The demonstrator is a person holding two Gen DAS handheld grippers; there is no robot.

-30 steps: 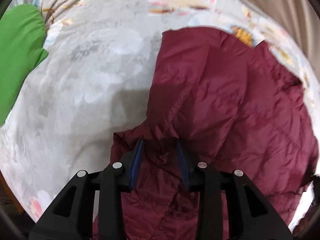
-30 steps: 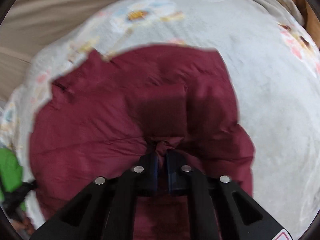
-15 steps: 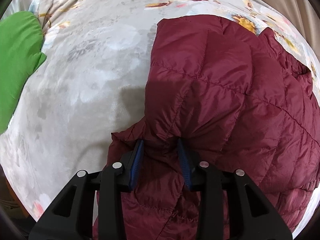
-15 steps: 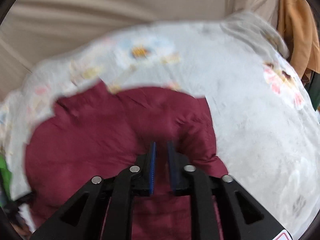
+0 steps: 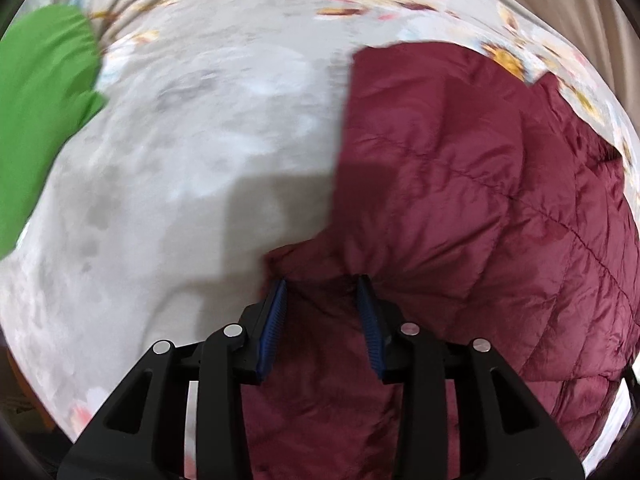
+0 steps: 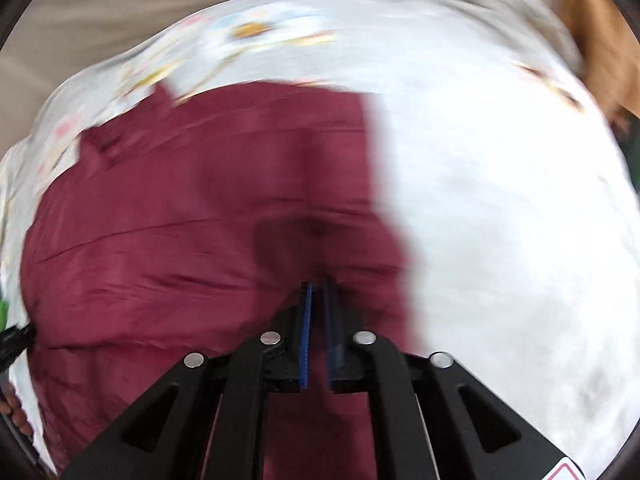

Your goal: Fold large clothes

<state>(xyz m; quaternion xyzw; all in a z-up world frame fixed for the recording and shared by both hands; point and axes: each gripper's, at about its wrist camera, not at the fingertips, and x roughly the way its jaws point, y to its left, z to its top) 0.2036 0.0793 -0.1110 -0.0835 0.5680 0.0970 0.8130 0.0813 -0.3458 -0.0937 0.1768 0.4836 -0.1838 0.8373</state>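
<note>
While the maroon quilted down jacket (image 5: 472, 200) lay spread on the floral bedspread (image 5: 208, 128), its near edge sat bunched at both claws, the bulk stretching away from them toward the far side of the bed. Relative to the jacket, the left claw (image 5: 322, 284) stood at its left corner, spread, with fabric between its pads; the right claw (image 6: 319, 286) sat at its right edge, pressed nearly together, seemingly pinching a fold, though blur hid it. Counted: one jacket, two claws, one green garment (image 5: 36, 120) well left of the jacket.
</note>
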